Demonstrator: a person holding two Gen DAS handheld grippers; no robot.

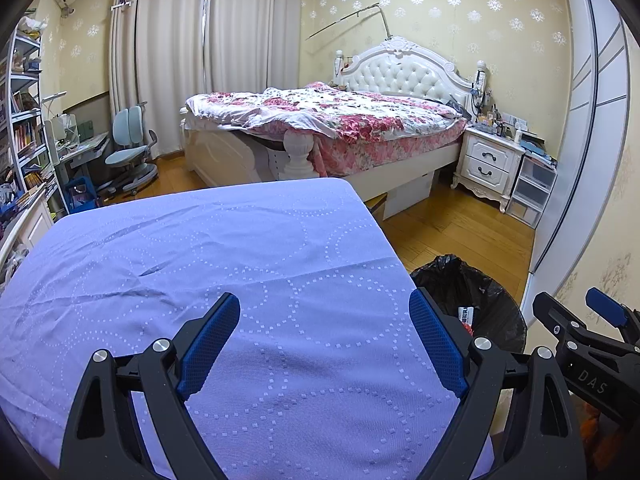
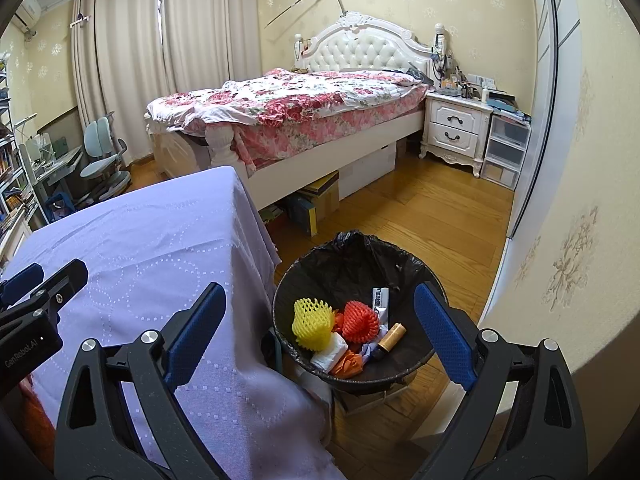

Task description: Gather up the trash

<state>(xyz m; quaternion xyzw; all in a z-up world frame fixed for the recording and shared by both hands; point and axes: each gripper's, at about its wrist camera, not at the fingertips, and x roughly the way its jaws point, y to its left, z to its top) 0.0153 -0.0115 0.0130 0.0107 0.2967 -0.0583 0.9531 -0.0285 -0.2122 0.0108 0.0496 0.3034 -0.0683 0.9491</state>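
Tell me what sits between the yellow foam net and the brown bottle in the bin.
In the right wrist view, an orange foam net sits between the yellow foam net and the brown bottle.

Black-lined bin (image 2: 352, 264) on the floor holds yellow foam net (image 2: 310, 322), red net (image 2: 361, 320), and tube (image 2: 380, 300).

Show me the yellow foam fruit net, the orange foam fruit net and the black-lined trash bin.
yellow foam fruit net (image 2: 311, 322), right wrist view, mesh middle
orange foam fruit net (image 2: 361, 321), right wrist view, top
black-lined trash bin (image 2: 320, 258), right wrist view, far rim
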